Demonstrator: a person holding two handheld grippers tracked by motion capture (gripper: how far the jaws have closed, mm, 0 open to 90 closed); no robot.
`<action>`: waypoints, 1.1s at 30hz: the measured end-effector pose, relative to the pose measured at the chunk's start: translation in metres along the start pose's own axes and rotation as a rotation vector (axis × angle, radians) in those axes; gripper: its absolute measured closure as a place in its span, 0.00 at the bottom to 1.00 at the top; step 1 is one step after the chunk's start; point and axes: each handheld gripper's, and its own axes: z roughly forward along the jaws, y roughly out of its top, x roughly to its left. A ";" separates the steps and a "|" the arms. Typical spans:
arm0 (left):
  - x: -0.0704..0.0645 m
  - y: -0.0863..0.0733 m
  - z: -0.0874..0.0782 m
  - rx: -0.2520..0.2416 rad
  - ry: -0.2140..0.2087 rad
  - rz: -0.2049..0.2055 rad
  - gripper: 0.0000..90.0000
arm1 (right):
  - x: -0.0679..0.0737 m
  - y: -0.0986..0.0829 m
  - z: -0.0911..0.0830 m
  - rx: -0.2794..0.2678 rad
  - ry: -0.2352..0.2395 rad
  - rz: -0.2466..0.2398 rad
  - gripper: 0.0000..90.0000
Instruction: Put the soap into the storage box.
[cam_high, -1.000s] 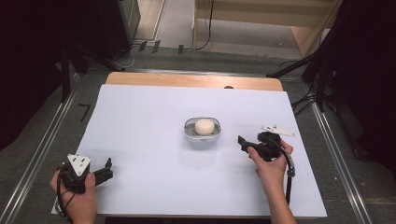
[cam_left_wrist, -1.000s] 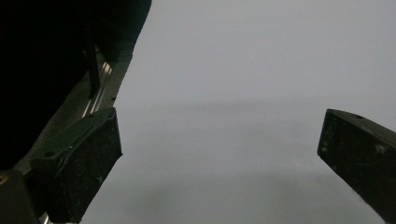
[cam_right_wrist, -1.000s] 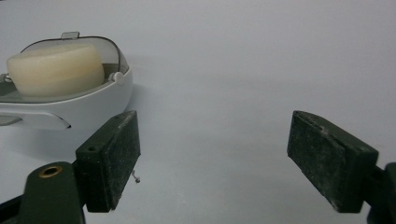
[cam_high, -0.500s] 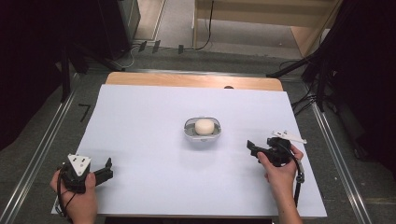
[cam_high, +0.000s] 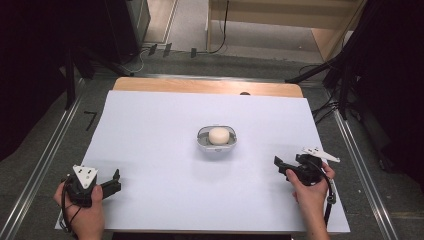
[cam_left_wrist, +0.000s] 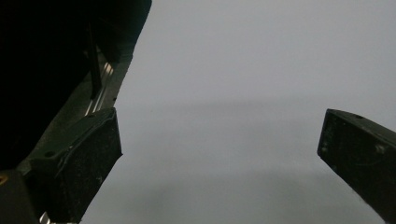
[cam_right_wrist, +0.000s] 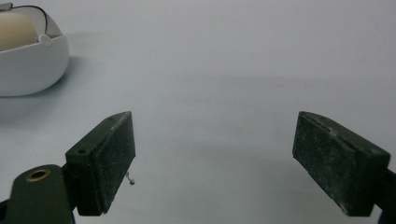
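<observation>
Black jaws of the right gripper (cam_right_wrist: 212, 163) stand spread wide over bare white table covering (cam_high: 160, 125) with nothing between them, and the white bowl (cam_right_wrist: 28, 60) holding a pale round lump (cam_right_wrist: 16, 28) sits off to their left, well apart. At the table's near left corner the left gripper (cam_left_wrist: 219, 149) is likewise wide apart and holding nothing, close beside the metal rail (cam_left_wrist: 100, 86) along the table edge. From the high view, the bowl rests near the table's middle, with open covering between it and both grippers.
</observation>
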 end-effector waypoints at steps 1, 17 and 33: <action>0.000 0.000 0.000 0.000 0.000 0.000 0.00 | -0.001 -0.001 -0.001 0.000 -0.002 0.001 0.16; 0.000 0.000 0.000 0.000 0.000 0.000 0.00 | -0.024 -0.014 -0.012 -0.001 -0.032 0.020 0.16; 0.000 0.000 0.000 -0.003 0.004 -0.001 0.00 | -0.055 -0.027 -0.034 -0.024 -0.078 0.061 0.16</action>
